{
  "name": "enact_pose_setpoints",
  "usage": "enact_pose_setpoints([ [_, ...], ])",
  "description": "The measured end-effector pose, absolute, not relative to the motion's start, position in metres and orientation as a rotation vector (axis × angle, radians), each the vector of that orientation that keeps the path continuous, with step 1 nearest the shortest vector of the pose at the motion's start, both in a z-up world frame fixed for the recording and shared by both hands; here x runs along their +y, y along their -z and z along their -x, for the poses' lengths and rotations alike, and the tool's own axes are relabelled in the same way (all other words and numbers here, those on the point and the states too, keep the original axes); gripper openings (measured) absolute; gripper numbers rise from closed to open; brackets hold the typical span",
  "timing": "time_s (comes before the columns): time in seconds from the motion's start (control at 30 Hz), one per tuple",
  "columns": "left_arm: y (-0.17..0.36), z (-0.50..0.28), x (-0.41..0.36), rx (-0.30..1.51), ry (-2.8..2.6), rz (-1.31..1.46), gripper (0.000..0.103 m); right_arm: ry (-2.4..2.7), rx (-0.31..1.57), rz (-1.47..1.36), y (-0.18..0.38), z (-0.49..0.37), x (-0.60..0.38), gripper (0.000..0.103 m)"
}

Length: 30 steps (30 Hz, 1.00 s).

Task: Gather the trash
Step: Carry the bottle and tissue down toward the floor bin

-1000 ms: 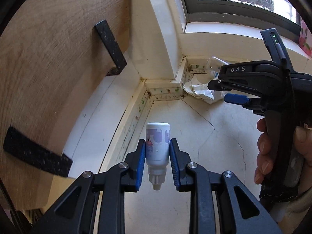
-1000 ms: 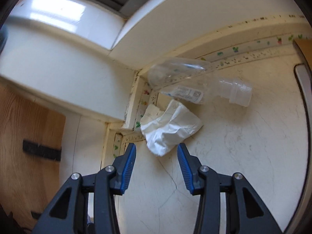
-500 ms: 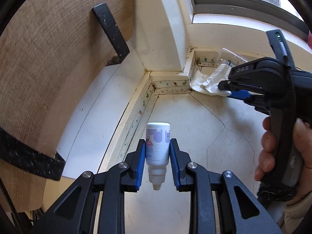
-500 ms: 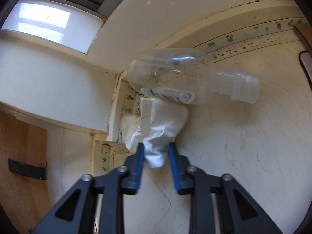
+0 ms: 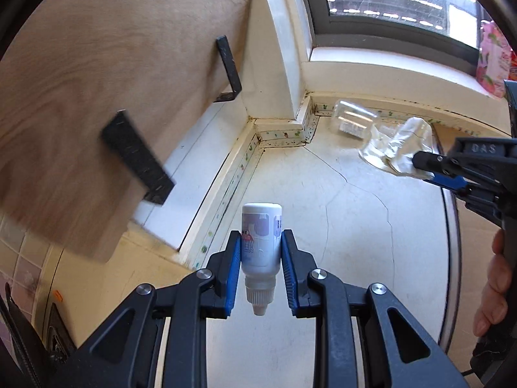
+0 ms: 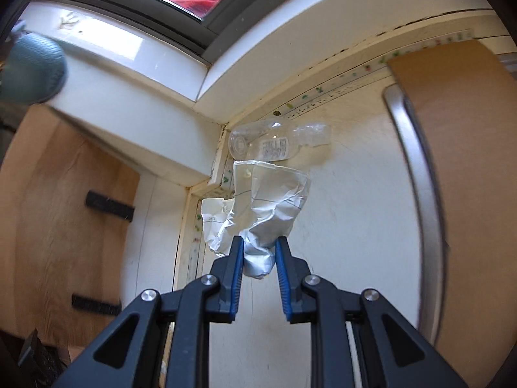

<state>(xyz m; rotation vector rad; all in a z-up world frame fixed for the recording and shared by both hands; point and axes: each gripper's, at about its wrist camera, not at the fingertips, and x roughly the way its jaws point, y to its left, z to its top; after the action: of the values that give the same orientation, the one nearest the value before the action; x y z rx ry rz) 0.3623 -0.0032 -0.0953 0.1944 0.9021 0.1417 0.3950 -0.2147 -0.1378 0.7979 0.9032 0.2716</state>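
Lifted clear since half a second ago, the crumpled white sheet of paper (image 6: 258,213) now hangs from the right tongs (image 6: 258,253), which were then only just closing on it down by the corner. Their blue pads are narrowed onto the lower wad of the paper, and the rest fans out above the tips. From the left wrist view the same paper (image 5: 404,148) shows at the tip of the right tongs (image 5: 426,169), off the cracked white marble floor (image 5: 323,200).

Both views have shifted meanwhile, though the left tongs (image 5: 261,252) show no change of grip: clamped on a small white plastic dropper bottle (image 5: 261,242), nozzle pointing back at the camera.

One piece remains: the clear empty plastic bottle (image 6: 274,142) lying on its side against the skirting in the corner beneath the window.

Judging by this, the step in hand is carrying the paper away. Next both loads want a bin (none is visible), since neither tool is free for the clear bottle
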Motion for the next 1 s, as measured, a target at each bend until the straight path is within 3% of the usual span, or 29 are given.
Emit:
enact_pose_setpoints([
  [0.3, 0.063, -0.232, 0.018, 0.814, -0.071, -0.150, 0.022, -0.259, 0.818, -0.681, 0.093, -0.245, -0.198, 0.019],
  [0.5, 0.079, -0.131, 0.041, 0.832, -0.025, -0.124, 0.022, -0.277, 0.812, -0.491, 0.095, -0.127, -0.142, 0.019],
  [0.77, 0.167, -0.042, 0.062, 1.000, 0.052, -0.060, 0.022, -0.336, 0.989, -0.253, 0.163, -0.020, -0.080, 0.020],
  [1.0, 0.297, 0.001, 0.082, 1.239, 0.051, 0.046, 0.022, -0.339, 1.261, -0.186, 0.285, 0.009, -0.072, 0.020],
])
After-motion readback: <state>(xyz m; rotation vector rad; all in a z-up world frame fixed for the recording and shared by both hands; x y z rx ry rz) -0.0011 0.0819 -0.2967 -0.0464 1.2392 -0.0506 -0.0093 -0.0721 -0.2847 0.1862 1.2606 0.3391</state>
